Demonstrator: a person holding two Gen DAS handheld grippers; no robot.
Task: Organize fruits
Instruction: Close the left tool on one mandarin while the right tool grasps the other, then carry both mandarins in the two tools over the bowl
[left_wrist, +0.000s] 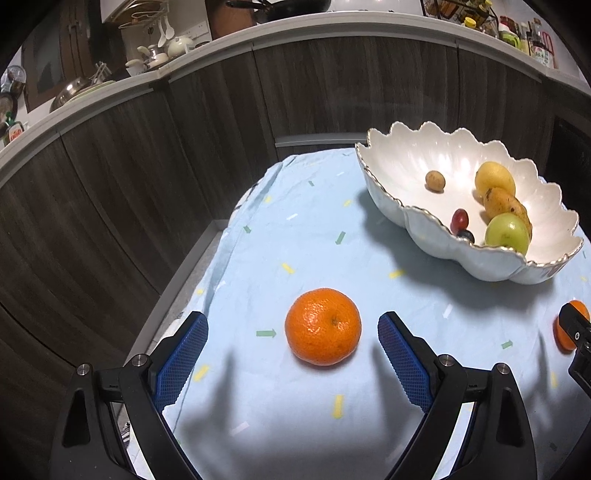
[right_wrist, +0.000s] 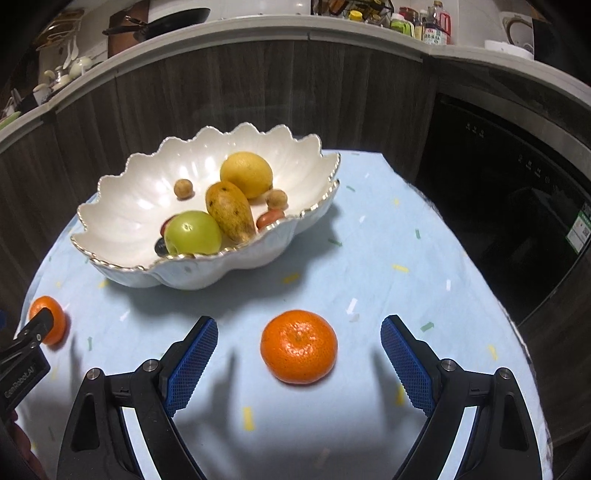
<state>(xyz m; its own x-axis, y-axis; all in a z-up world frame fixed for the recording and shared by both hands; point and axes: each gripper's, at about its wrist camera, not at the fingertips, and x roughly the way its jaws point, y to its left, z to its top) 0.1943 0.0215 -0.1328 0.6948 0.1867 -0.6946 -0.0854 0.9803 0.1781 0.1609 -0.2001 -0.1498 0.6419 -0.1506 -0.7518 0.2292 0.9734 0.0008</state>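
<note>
Two mandarins on the pale blue confetti-print cloth (left_wrist: 332, 229), pebbled glossy skin: we see one (left_wrist: 323, 326) centre-low in the left wrist view between the left gripper's (left_wrist: 293, 336) spread blue cross-hatched pads (left_wrist: 183, 360), nothing touching it; the other (right_wrist: 299, 346) sits the same way in the right wrist view, between the right gripper's (right_wrist: 299, 341) wide-apart pads (right_wrist: 192, 365), also untouched. Both grippers open, empty. White scalloped ceramic bowl (right_wrist: 122, 206), gold-edged rim, glazed and ribbed, sits upper left of the right frame, upper right of the left. Inside: yellow lemon (right_wrist: 246, 174), speckled elongated yellow-brown fruit (right_wrist: 231, 211), smooth green apple (right_wrist: 192, 232), small tan round fruit (right_wrist: 183, 188). Only the right view shows a second tan one (right_wrist: 276, 198) and a small red fruit (right_wrist: 270, 218) at the near rim; the left view gives the red grape (left_wrist: 460, 218) and dark one (left_wrist: 466, 235) clearer.
</note>
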